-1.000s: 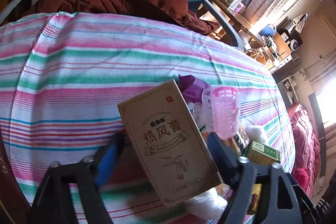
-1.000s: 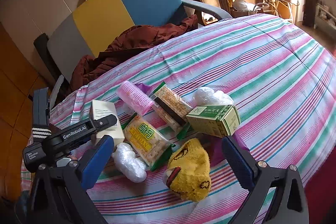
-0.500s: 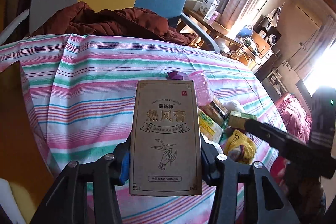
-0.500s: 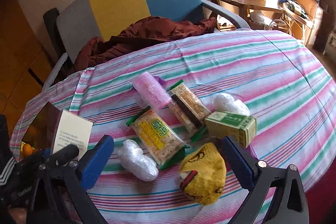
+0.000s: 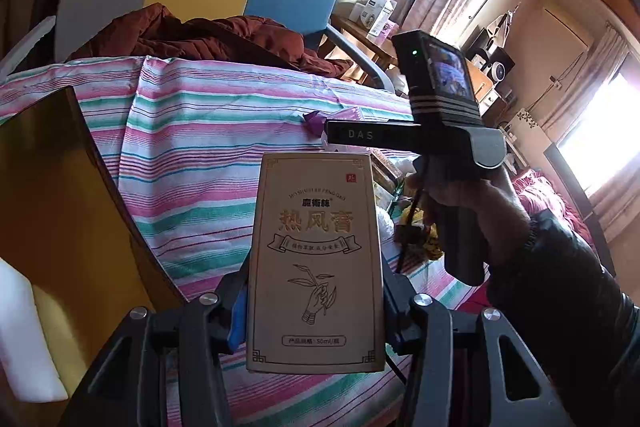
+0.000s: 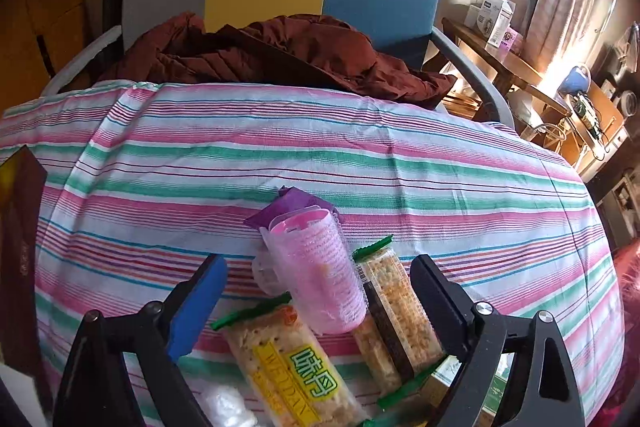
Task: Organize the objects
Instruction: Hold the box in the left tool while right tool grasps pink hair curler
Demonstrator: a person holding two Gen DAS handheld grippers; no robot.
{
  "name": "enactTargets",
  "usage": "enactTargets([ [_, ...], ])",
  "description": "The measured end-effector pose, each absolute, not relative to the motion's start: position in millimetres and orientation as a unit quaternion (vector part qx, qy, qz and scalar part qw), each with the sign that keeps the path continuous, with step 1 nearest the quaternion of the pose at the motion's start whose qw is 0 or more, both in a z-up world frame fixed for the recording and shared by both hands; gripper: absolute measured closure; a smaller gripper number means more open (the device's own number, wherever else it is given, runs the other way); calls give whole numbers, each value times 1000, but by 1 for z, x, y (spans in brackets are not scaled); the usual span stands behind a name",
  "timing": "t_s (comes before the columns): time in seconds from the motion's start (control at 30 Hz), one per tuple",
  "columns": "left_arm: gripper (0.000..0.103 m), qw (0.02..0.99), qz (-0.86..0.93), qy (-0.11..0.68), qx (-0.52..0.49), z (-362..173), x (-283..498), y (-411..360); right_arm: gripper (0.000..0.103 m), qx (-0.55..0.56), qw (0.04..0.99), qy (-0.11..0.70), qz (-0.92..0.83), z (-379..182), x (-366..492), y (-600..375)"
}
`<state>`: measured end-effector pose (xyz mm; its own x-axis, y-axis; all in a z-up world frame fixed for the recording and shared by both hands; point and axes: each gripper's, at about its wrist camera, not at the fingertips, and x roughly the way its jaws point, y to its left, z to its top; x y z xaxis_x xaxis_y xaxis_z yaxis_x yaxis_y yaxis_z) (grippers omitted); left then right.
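Note:
A tan cardboard box with gold Chinese print stands upright in my left gripper, which is shut on its sides above the striped tablecloth. My right gripper is open, low over the pile, with a pink mesh roller lying between its fingers, untouched. Beside the roller lie a yellow-labelled cracker pack and a second cracker pack. A purple wrapper sits behind the roller. In the left wrist view the right gripper's body is held by a hand.
An open gold-brown box stands at the table's left edge, with white foam below it. A chair with a brown jacket is behind the table. A green carton and a white plastic wad lie near the right gripper.
The left gripper has lifted the tan box, turned it upright and drawn back toward the gold-brown box. The right gripper has moved forward and down over the pink roller.

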<state>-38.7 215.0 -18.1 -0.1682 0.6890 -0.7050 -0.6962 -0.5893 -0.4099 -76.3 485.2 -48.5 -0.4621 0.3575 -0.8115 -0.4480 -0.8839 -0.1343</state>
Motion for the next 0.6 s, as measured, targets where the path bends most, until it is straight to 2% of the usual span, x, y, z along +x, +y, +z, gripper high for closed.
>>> enactTargets([
  [0.03, 52, 453, 764, 3, -460, -18, -39, 213, 36, -467, 237, 56, 850, -53, -76, 489],
  [0.07, 52, 453, 763, 1, -460, -17, -38, 210, 61, -471, 229, 72, 849, -56, -74, 493],
  [0.17, 52, 453, 764, -2, -459, -16, -36, 204, 64, -467, 221, 84, 852, -53, -63, 492],
  [0.6, 52, 443, 779, -23, -443, -2, -23, 169, 64, -394, 123, 121, 903, 10, -20, 417],
])
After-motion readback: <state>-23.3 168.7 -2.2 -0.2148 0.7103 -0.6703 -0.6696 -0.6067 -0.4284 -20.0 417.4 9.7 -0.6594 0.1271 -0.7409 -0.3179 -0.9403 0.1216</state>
